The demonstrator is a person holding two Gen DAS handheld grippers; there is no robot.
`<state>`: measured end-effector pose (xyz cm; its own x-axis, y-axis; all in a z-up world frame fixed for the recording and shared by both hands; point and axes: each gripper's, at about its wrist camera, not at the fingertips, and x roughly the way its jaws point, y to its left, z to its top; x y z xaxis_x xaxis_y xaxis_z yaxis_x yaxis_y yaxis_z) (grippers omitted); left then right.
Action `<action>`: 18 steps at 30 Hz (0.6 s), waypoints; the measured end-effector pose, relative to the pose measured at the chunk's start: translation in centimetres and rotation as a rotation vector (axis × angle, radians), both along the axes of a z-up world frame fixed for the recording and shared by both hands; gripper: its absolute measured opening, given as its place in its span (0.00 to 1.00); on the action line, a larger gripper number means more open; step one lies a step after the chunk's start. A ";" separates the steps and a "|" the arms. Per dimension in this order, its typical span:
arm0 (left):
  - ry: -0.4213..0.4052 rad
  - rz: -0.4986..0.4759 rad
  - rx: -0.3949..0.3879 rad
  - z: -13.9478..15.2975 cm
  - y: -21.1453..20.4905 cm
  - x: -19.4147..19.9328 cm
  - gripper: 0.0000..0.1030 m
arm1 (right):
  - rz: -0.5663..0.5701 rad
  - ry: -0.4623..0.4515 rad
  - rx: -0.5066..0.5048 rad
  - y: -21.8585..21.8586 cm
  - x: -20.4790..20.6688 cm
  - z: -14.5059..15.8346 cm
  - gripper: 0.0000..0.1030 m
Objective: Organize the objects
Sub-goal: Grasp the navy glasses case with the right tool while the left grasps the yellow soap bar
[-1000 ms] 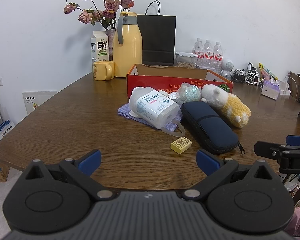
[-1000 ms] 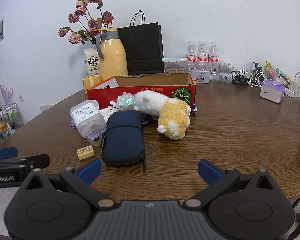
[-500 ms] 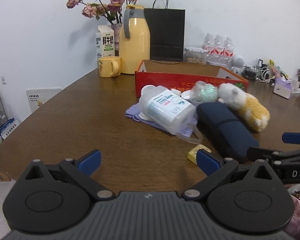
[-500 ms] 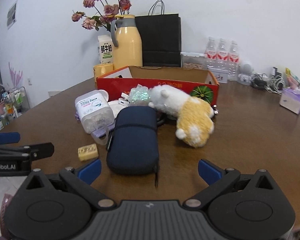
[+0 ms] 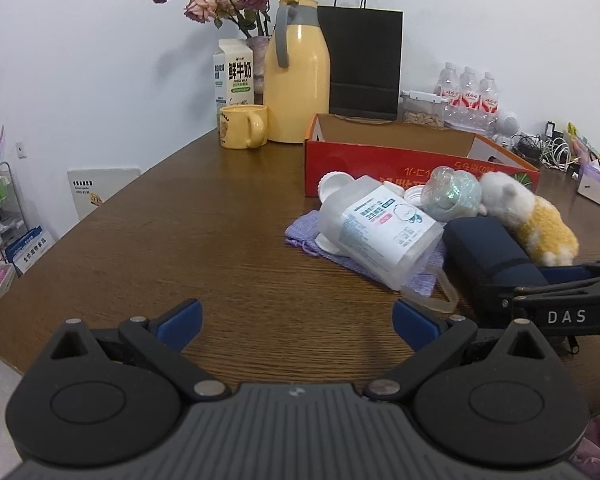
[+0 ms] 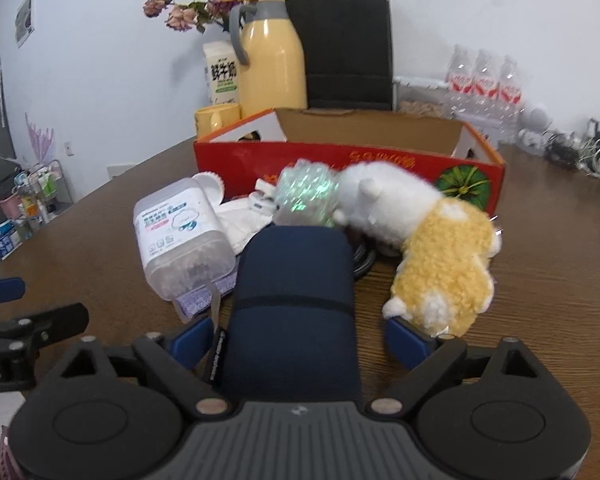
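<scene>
Your right claw point(image 6: 298, 336) straddles the navy pouch point(image 6: 294, 292), jaws apart; left claw point(image 5: 296, 318) open, idle. The red box point(image 6: 380, 160) looks unfilled, sorting barely begun.

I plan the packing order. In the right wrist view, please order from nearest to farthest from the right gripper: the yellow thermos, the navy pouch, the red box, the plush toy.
1. navy pouch: between the open fingers of the right gripper.
2. plush toy: just right of the pouch.
3. red box: behind the pile.
4. yellow thermos: behind the box, at the wall.
</scene>
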<state>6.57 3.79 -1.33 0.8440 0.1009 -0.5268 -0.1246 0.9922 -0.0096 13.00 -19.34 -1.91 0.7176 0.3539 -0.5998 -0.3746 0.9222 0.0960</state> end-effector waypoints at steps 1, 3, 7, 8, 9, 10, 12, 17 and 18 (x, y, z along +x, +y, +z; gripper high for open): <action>0.004 0.000 -0.003 0.0 0.0 0.1 1.00 | 0.010 0.013 0.019 -0.1 0.2 -0.2 0.68; 0.009 -0.006 -0.005 -0.1 0.0 0.2 1.00 | 0.013 0.011 0.026 -0.2 0.2 -0.1 0.65; 0.009 -0.045 -0.010 0.0 -0.3 0.3 1.00 | 0.015 0.014 0.049 -1.0 0.1 0.0 0.61; 0.009 -0.062 -0.014 0.1 -0.5 0.3 1.00 | 0.014 0.010 0.048 -1.1 0.0 0.1 0.61; 0.007 -0.086 -0.020 0.1 -0.6 0.3 1.00 | 0.016 0.005 0.051 -1.2 -0.2 0.2 0.60; 0.005 -0.110 -0.026 0.2 -0.8 0.2 1.00 | 0.018 0.000 0.057 -1.4 -0.4 0.3 0.60; 0.005 -0.160 -0.028 0.2 -1.4 0.3 1.00 | 0.019 -0.009 0.063 -1.6 -0.6 0.6 0.60; 0.009 -0.285 -0.002 -0.2 -3.7 0.5 0.98 | 0.028 -0.034 0.083 -2.3 -1.4 1.4 0.60; 0.012 -0.296 0.006 -0.4 -4.0 0.6 0.96 | 0.028 -0.038 0.085 -2.4 -1.5 1.5 0.60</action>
<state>7.14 -0.17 -1.69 0.8308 -0.1458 -0.5372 0.1701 0.9854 -0.0043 11.51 -21.77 -0.42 0.7282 0.4226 -0.5396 -0.4053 0.9004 0.1583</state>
